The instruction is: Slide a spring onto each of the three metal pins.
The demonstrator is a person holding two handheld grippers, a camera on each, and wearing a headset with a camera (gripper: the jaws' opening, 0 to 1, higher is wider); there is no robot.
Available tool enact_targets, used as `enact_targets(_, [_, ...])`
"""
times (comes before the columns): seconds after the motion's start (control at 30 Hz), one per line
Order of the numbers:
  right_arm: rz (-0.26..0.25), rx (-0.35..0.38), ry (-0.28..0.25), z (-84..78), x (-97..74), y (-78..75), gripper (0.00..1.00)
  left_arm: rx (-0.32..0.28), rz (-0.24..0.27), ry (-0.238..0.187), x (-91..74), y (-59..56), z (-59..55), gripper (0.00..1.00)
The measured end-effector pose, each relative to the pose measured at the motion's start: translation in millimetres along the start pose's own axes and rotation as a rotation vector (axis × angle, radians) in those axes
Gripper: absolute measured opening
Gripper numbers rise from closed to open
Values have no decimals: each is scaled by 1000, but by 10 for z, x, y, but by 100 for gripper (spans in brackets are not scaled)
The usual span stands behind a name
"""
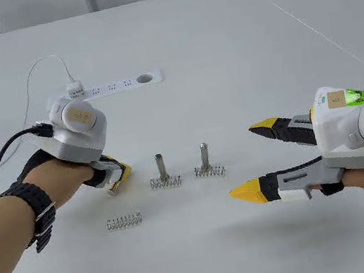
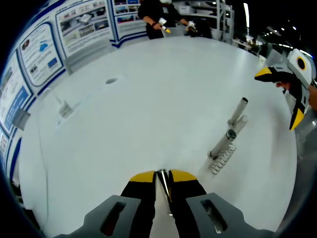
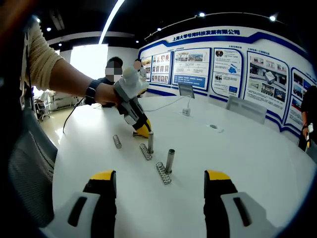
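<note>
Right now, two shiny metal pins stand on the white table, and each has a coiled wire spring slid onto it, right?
Not quite. Two shiny metal pins do stand on the white table, but each coiled wire spring lies flat on the table beside its pin, not slid onto it. The right gripper view shows this.

- Metal pin [image 2: 164, 188]: mostly hidden between the left gripper's [image 2: 162, 174] closed jaws; 1 thin strip shows.
- Right gripper [image 1: 241, 160]: rear cut off by the head view's right edge.
- Black cable [image 1: 16, 136]: runs off the left edge.
- Wall posters [image 3: 237, 62]: text too small to read.
</note>
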State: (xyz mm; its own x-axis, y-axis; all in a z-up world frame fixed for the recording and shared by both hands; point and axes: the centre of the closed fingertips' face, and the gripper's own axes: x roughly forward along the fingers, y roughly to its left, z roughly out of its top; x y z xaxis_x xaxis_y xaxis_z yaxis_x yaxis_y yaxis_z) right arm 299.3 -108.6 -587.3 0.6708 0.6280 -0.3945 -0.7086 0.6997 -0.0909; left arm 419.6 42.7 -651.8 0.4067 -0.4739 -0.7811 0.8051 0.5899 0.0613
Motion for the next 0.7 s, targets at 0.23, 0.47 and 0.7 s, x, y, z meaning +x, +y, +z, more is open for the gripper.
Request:
enact_targets(0.23, [-2,1,-1,1,-6,-10,73,5,5,28,16,-8,-6,11])
enact_targets(0.47, [-1,0,-2,2,-6,-9,73,5,11,79,26,19,-26,10])
enact_targets(0.7, [-6,2,-5,9,-17,-27,73,1,12,106,29,24,-42,10])
